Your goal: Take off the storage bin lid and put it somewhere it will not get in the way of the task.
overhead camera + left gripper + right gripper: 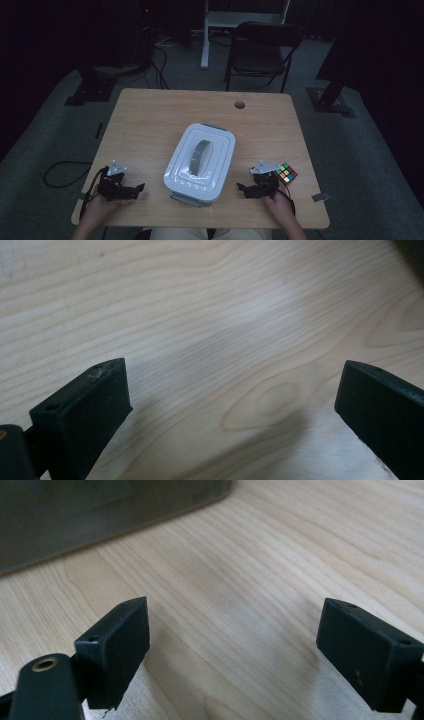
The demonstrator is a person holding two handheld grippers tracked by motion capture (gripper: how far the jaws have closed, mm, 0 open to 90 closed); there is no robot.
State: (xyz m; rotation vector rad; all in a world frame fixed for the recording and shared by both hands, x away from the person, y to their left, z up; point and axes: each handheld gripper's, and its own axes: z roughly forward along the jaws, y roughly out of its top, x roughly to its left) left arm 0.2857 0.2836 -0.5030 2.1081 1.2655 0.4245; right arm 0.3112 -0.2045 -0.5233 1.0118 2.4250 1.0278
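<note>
A white lidded box (201, 163) with a grey handle on its lid lies in the middle of the wooden table (150, 115). A colourful puzzle cube (286, 172) sits to its right. My left gripper (139, 188) rests on the table left of the box, held by a hand; in the left gripper view (232, 390) its jaws stand wide apart over bare wood. My right gripper (241, 188) rests between the box and the cube; in the right gripper view (232, 630) it is open, with the box's side (100, 515) just ahead.
A round cable hole (240, 105) is near the table's far edge. A dark chair (262, 47) and a white table leg (205, 45) stand beyond the table. Cables lie on the floor at the left (62, 172).
</note>
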